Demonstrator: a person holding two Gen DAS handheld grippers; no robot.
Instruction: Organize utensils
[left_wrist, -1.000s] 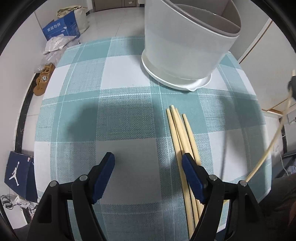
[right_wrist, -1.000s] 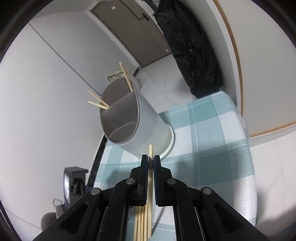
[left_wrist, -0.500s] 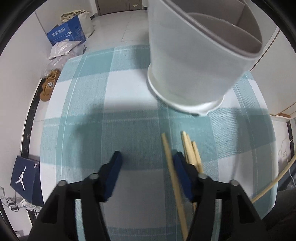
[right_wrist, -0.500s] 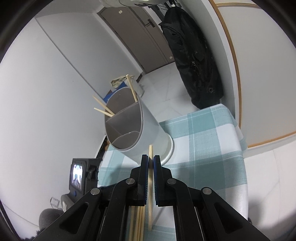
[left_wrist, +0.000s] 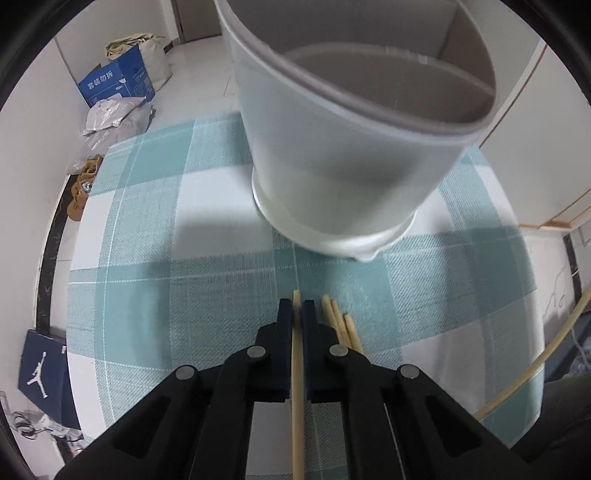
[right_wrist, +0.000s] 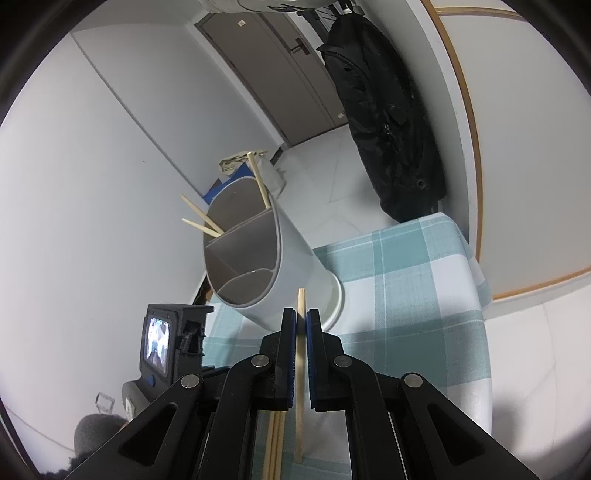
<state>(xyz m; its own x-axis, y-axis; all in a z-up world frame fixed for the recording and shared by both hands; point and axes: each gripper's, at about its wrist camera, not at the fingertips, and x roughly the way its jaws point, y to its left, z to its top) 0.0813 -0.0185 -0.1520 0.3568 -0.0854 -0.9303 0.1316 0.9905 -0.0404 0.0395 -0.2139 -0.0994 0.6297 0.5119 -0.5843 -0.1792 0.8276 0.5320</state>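
A white utensil holder (left_wrist: 343, 155) with grey divided insides stands on a checked teal tablecloth (left_wrist: 155, 295). My left gripper (left_wrist: 297, 308) is shut on one wooden chopstick (left_wrist: 297, 387), just in front of the holder's base. Several more chopsticks (left_wrist: 341, 325) lie on the cloth to its right. In the right wrist view my right gripper (right_wrist: 301, 319) is shut on another chopstick (right_wrist: 300, 369), held in the air near the holder (right_wrist: 273, 273). Several chopsticks (right_wrist: 201, 216) stand in the holder's far compartment.
The table's rounded edge (left_wrist: 74, 258) drops off at the left, with boxes and bags (left_wrist: 114, 85) on the floor beyond. The left gripper's body and screen (right_wrist: 162, 339) sit left of the right gripper. A black coat (right_wrist: 388, 122) hangs by the door.
My left gripper moved forward toward the holder and closed on one chopstick from the pile. My right gripper kept its chopstick and rose, tilting slightly.
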